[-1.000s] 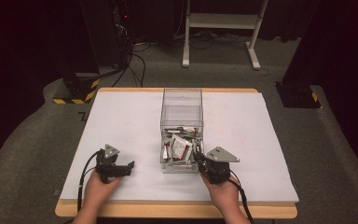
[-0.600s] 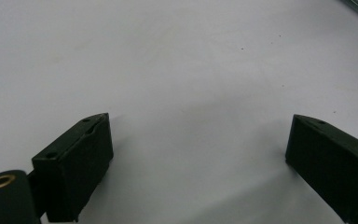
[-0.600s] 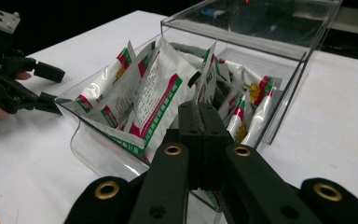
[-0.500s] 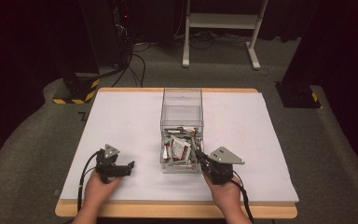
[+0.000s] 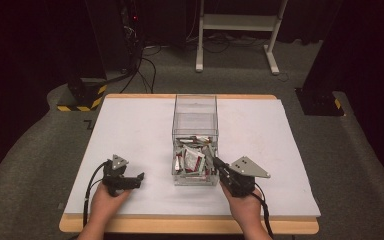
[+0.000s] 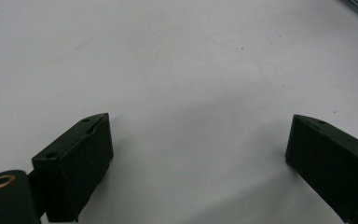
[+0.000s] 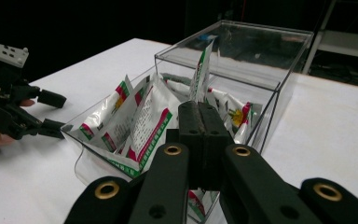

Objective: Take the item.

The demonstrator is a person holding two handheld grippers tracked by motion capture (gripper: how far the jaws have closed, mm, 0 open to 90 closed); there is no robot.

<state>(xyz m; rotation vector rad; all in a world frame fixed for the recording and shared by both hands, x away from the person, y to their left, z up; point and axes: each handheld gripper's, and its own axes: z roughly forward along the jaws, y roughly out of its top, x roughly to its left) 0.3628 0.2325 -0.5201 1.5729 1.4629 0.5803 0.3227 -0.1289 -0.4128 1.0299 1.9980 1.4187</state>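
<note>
A clear plastic box [image 5: 195, 98] stands in the middle of the white table and holds several white sachets [image 5: 193, 158] with red and green print. My right gripper [image 5: 214, 162] is at the box's near right corner, over its rim. In the right gripper view its jaws [image 7: 200, 109] are pressed together on the lower edge of one sachet [image 7: 201, 70], which stands upright and edge-on above the pile [image 7: 142, 119]. My left gripper [image 5: 139, 179] rests low over bare table left of the box, its jaws [image 6: 198, 154] wide open with nothing between them.
The box's far half [image 7: 279, 56] looks free of sachets. White table [image 5: 130, 130] stretches to both sides of the box. The left gripper [image 7: 51, 114] shows at the left of the right gripper view. Beyond the table are a white stand [image 5: 235, 30] and black posts on grey carpet.
The right gripper has shifted slightly at the box's near right corner, its top plate now tilted more to the right. The left gripper has stayed in place.
</note>
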